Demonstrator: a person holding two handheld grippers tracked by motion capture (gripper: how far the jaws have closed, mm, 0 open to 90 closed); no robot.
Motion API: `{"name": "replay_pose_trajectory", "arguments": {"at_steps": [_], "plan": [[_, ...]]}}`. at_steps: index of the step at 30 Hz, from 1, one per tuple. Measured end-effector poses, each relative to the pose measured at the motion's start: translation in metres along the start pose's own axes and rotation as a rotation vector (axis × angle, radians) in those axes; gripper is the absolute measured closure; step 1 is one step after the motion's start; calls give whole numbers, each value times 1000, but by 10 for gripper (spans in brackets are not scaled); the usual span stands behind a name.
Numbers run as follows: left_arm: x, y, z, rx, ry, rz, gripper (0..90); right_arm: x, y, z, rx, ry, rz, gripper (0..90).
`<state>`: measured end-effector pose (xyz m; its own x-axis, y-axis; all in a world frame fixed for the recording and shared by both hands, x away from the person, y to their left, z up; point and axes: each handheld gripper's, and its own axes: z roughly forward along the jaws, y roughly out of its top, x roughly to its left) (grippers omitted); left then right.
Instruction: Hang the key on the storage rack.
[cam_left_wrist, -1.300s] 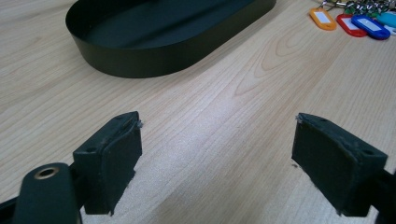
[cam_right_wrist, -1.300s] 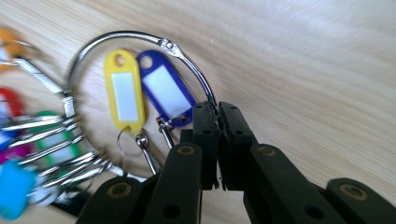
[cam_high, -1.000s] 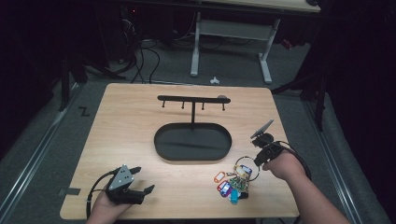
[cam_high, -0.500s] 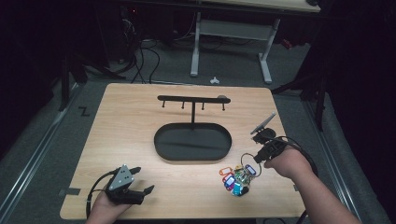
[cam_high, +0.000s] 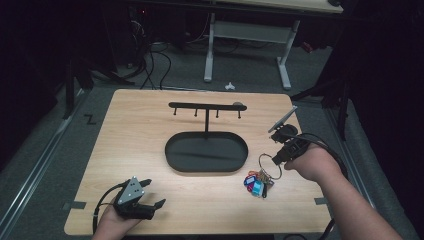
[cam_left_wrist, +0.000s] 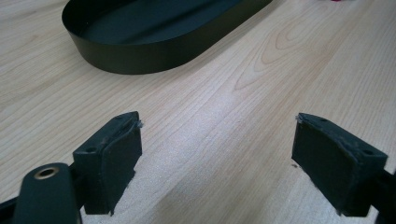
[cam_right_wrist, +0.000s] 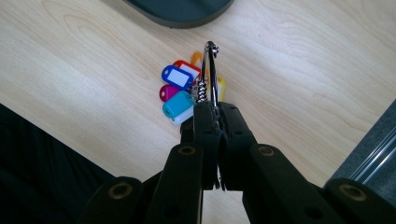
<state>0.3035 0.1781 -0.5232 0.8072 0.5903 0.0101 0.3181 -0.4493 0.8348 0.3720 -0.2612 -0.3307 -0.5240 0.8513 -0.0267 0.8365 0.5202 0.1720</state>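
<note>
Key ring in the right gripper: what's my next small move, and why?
Probably lift a little higher, then carry toward the hook rack. The right gripper is shut on the key ring, but the coloured tags look to be lying on the table. The left gripper sits open, well clear.

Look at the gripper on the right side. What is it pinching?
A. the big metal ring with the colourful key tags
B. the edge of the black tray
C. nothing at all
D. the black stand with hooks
A. The right gripper has its jaws closed on the metal ring, and the colourful key tags hang from that ring over the table.
</note>
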Motion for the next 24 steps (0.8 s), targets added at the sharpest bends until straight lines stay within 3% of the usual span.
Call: {"name": "replay_pose_trajectory", "arguments": {"at_steps": [15, 24], "plan": [[-1, 0, 0, 5, -2, 5, 163, 3, 17, -32, -7, -40, -14, 876], [-1, 0, 0, 5, -3, 6, 163, 3, 21, -36, 6, -54, -15, 877]]}}
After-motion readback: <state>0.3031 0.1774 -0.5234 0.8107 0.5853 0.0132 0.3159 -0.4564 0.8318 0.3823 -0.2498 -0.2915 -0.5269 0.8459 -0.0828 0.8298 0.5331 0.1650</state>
